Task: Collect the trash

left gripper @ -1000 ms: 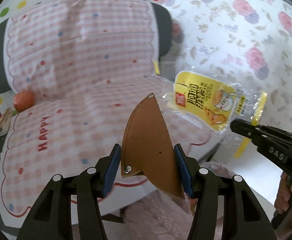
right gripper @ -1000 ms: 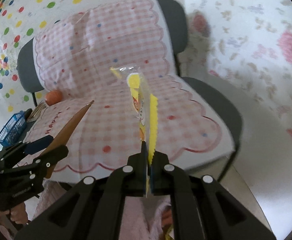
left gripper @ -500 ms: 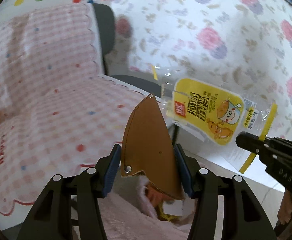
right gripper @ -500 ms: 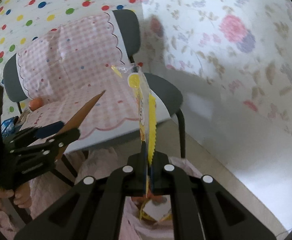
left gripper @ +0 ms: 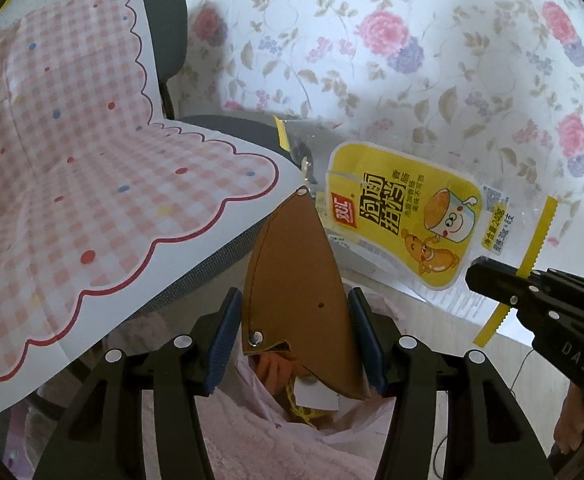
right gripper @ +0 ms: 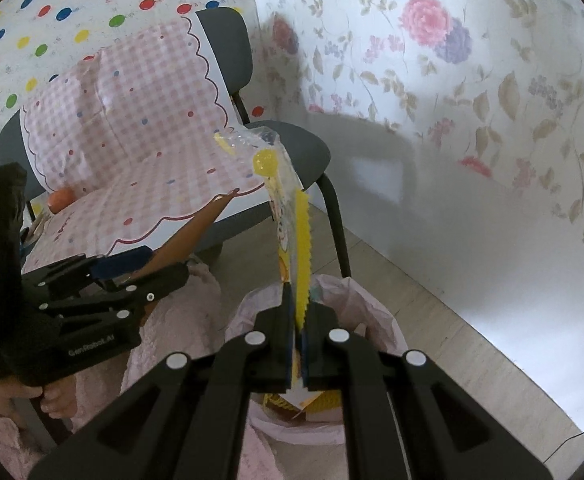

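Both grippers swung off chair seat toward bin | left gripper (left gripper: 294, 334) fingers clamp brown leather piece (left gripper: 298, 292), bin bag (right gripper: 366, 300) just below | right gripper (right gripper: 298, 354) fingers pinched on yellow wrapper (left gripper: 406, 218), over bin bag | chair (right gripper: 304, 148) beyond

"GenRobot.AI" is printed on the left tool (right gripper: 131, 270); "DAS" marks the right tool (left gripper: 488, 280); the yellow wrapper (left gripper: 404, 224) carries Chinese characters.
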Demonstrator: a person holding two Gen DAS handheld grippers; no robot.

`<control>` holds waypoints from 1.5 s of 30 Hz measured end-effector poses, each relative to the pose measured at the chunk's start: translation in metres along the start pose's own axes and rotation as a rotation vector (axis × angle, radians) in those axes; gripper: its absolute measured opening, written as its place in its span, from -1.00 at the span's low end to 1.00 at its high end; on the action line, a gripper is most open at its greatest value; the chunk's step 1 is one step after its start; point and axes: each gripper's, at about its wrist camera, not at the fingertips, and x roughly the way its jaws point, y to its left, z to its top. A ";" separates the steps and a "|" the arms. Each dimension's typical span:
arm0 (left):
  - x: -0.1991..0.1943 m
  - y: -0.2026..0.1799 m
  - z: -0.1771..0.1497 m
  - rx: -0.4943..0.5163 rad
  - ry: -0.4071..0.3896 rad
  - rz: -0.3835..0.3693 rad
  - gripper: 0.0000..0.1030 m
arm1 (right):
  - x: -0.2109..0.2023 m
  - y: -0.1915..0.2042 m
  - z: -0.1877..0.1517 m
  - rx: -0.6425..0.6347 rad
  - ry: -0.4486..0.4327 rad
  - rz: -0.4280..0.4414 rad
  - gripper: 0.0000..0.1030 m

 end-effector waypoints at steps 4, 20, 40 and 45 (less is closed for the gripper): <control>0.012 -0.005 0.003 0.008 0.025 -0.001 0.07 | 0.009 -0.003 0.000 -0.003 0.024 -0.014 -0.93; -0.003 0.017 0.012 -0.069 -0.028 0.048 0.35 | 0.012 -0.016 0.007 0.025 0.002 -0.023 -0.32; -0.102 0.102 0.007 -0.226 -0.034 0.328 0.75 | -0.010 0.062 0.064 -0.189 -0.073 0.117 0.89; -0.124 0.124 -0.004 -0.264 -0.013 0.408 0.82 | -0.004 0.087 0.081 -0.219 -0.079 0.167 0.89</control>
